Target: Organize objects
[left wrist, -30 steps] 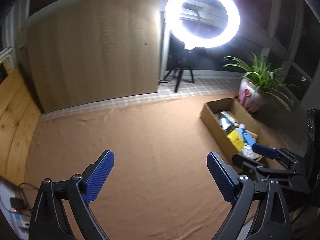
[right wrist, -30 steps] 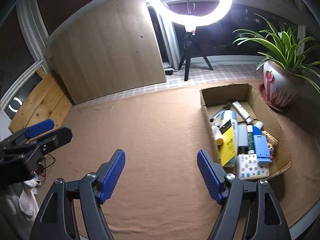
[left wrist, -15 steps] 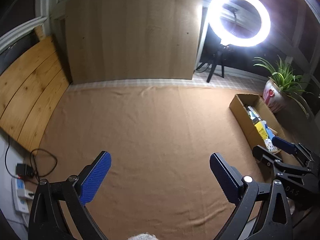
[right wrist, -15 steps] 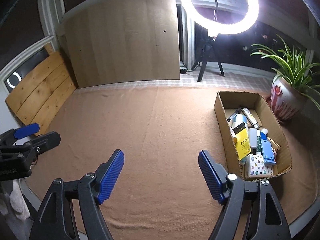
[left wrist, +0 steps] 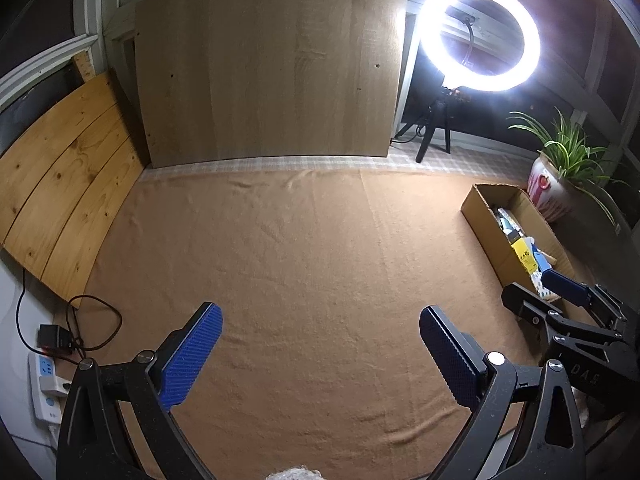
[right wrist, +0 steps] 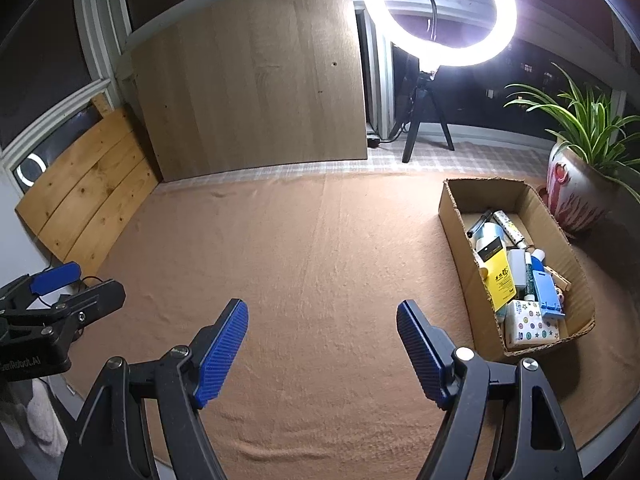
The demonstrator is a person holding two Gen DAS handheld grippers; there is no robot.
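Note:
A cardboard box (right wrist: 454,216) sits on the brown cloth at the right, packed with several items: a yellow pack (right wrist: 498,278), a blue case (right wrist: 546,292), a white dotted box (right wrist: 530,326), bottles and tubes. The box also shows in the left wrist view (left wrist: 486,226). My right gripper (right wrist: 322,354) is open and empty, low over the cloth left of the box. My left gripper (left wrist: 320,358) is open and empty over the cloth's near middle. Each gripper shows at the edge of the other's view, the left (right wrist: 56,292), the right (left wrist: 556,296).
A brown cloth (right wrist: 320,248) covers the floor. A ring light on a tripod (right wrist: 438,12) and a potted plant (right wrist: 576,188) stand at the back right. Wooden boards (left wrist: 260,68) lean at the back and left. A power strip with a cable (left wrist: 48,372) lies at the left.
Both grippers have swung left and pulled back, so the box and ring light sit further right in both views. Both stay open and empty.

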